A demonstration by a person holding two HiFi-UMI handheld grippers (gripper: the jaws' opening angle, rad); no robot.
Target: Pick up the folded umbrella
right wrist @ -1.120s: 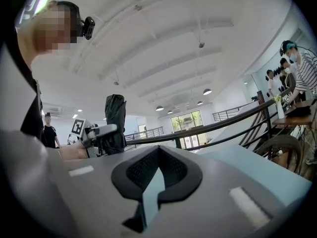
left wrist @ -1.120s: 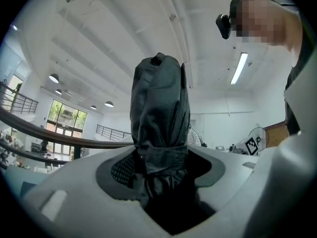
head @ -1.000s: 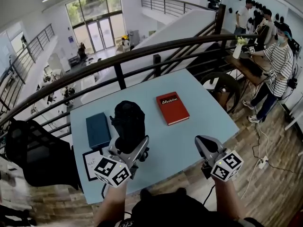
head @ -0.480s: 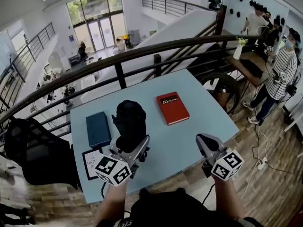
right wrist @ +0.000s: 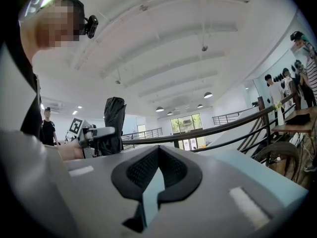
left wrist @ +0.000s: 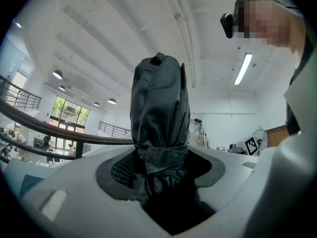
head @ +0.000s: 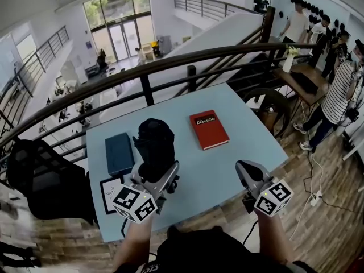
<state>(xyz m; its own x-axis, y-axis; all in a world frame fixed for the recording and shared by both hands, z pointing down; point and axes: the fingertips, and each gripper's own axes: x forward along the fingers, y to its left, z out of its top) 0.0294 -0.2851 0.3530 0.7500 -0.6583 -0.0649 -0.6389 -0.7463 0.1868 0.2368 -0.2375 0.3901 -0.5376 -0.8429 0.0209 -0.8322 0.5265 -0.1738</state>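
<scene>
Only the bystanders (head: 341,90) at right are shifting since a second ago. In the head view the left gripper (head: 156,174) is holding the folded umbrella (head: 153,144) upright over the blue table (head: 227,169). Its own view is showing the jaws clamping the umbrella's wrapped body. The right gripper (head: 245,169) is keeping its jaws together, empty.

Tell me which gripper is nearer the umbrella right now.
Left. The left gripper is clamped on the black folded umbrella, which stands upright between its jaws. The right gripper is apart from it, off to its right near the table's front edge, holding nothing.
</scene>
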